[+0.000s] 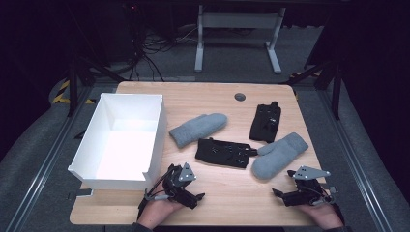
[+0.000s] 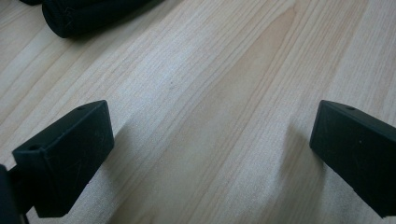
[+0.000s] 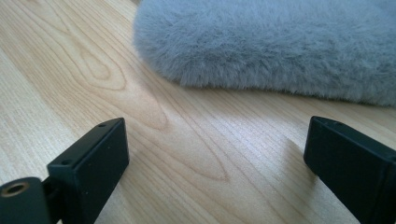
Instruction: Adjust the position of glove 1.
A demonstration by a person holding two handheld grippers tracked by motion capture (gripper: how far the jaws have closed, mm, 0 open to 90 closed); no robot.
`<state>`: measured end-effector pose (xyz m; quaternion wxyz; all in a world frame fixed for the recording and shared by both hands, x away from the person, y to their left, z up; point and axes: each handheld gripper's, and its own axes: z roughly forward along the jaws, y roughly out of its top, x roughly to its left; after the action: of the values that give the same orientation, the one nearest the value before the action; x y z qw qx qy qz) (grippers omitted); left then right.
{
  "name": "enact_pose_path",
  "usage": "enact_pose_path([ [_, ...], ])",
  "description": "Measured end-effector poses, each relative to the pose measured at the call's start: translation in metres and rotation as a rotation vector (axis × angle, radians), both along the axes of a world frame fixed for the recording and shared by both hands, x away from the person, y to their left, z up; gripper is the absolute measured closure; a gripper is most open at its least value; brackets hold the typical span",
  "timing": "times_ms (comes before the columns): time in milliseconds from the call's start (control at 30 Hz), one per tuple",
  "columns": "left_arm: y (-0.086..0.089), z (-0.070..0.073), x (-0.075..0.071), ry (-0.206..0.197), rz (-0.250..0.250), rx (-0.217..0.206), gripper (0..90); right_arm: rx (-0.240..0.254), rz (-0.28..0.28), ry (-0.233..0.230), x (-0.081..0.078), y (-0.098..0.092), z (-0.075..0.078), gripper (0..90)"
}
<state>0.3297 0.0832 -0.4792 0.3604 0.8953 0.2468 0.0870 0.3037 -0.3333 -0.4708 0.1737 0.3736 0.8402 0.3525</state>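
Both my grippers are parked at the near edge of the wooden table [image 1: 227,198], so I'll place everything off the white box [image 1: 121,140] at the table's left. The left gripper [image 1: 186,193] sits just past the box's near right corner, jaws spread wide with only bare wood between them (its own camera shows the two black pads well apart and a dark glove edge far up in the corner). The right gripper [image 1: 283,193] is well to the right of the box, on the opposite side of the near edge, also wide open and holding nothing.

Going outward: the closest thing to the right gripper is a fluffy grey mitten [image 1: 279,154], lying flat just ahead of its jaws, not touching them. In the right gripper view that mitten [image 3: 280,51] sits right beyond the pads. A long black glove [image 1: 225,152] lies between the two grippers' lines, its end touching that mitten. A second grey mitten [image 1: 198,129] lies just right of the box wall, and another black glove [image 1: 265,123] sits farther right, toward the far side.
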Motion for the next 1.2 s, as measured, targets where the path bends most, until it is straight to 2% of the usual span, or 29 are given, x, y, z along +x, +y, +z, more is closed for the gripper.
enact_pose_path([
  [333, 0.0, 0.0, 0.0, -0.001, 0.002, 0.002, 0.1, -0.013, 0.006, 0.019, 0.0, -0.002, 0.002, 9.3],
  [567, -0.002, 0.0, 0.003, 0.0, 0.0, 0.003, 0.1, -0.024, -0.003, 0.046, 0.001, -0.008, 0.014, 28.4],
  [633, -0.002, 0.0, 0.003, 0.0, -0.001, 0.003, 0.1, -0.008, -0.017, 0.047, 0.003, -0.01, 0.018, 34.9],
  [667, -0.002, 0.0, 0.003, 0.0, -0.001, 0.003, 0.1, -0.008, -0.017, 0.047, 0.003, -0.01, 0.018, 34.9],
  [700, -0.002, 0.0, 0.003, -0.001, -0.002, 0.002, 0.2, 0.006, -0.028, 0.039, 0.006, -0.012, 0.025, 47.9],
  [733, -0.002, 0.0, 0.003, 0.0, -0.001, 0.003, 0.2, 0.006, -0.028, 0.039, 0.006, -0.012, 0.025, 47.9],
  [833, -0.002, 0.0, 0.003, 0.001, 0.001, 0.0, 0.2, 0.03, -0.025, 0.015, 0.012, -0.013, 0.035, 70.4],
  [933, -0.002, 0.0, 0.003, 0.002, 0.001, 0.002, 0.2, 0.042, -0.03, -0.003, 0.018, -0.014, 0.041, 87.5],
  [967, -0.002, 0.0, 0.003, 0.002, 0.001, 0.003, 0.2, 0.049, -0.037, -0.01, 0.021, -0.015, 0.043, 90.0],
  [1200, -0.002, 0.0, 0.004, 0.0, 0.0, 0.002, 0.2, 0.076, -0.08, -0.029, 0.044, -0.026, 0.052, 90.0],
])
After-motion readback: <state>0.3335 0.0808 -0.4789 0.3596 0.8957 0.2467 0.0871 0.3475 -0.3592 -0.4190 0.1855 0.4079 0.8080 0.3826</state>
